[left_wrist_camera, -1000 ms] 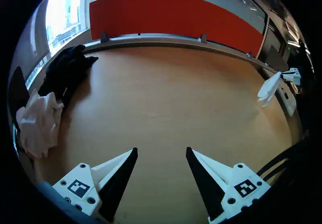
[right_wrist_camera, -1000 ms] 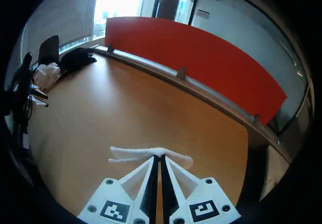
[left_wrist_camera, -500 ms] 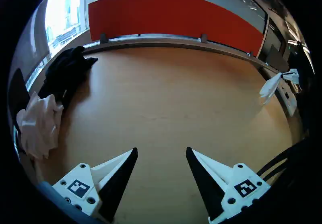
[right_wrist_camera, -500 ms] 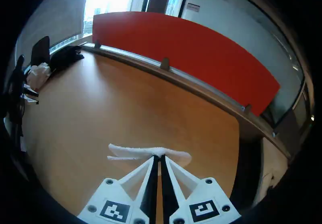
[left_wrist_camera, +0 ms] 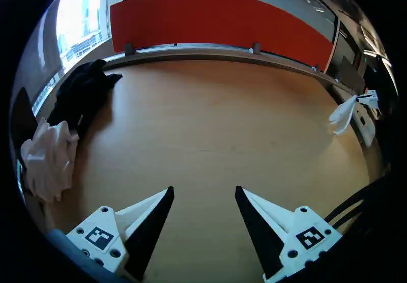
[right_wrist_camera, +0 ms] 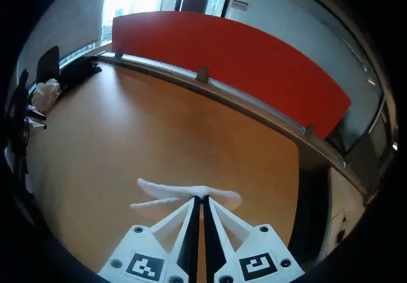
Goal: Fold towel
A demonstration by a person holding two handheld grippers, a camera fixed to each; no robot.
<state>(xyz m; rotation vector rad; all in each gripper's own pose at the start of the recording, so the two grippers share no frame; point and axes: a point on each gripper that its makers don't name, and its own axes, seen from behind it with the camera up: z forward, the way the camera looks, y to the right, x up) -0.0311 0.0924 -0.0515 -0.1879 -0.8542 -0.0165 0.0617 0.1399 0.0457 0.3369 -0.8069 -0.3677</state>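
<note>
Holding towel (right_wrist_camera: 175, 191) over counter (right_wrist_camera: 152, 130): right tool (right_wrist_camera: 202, 199) pinched tight on it, left tool (left_wrist_camera: 203, 192) wide open, empty. Next, probably laying it flat.

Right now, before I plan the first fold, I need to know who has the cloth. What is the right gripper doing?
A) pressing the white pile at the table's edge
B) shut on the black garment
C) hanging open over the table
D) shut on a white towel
D: in the right gripper view the right gripper has its fingers closed together, with the white towel bunched at their tips.
</note>
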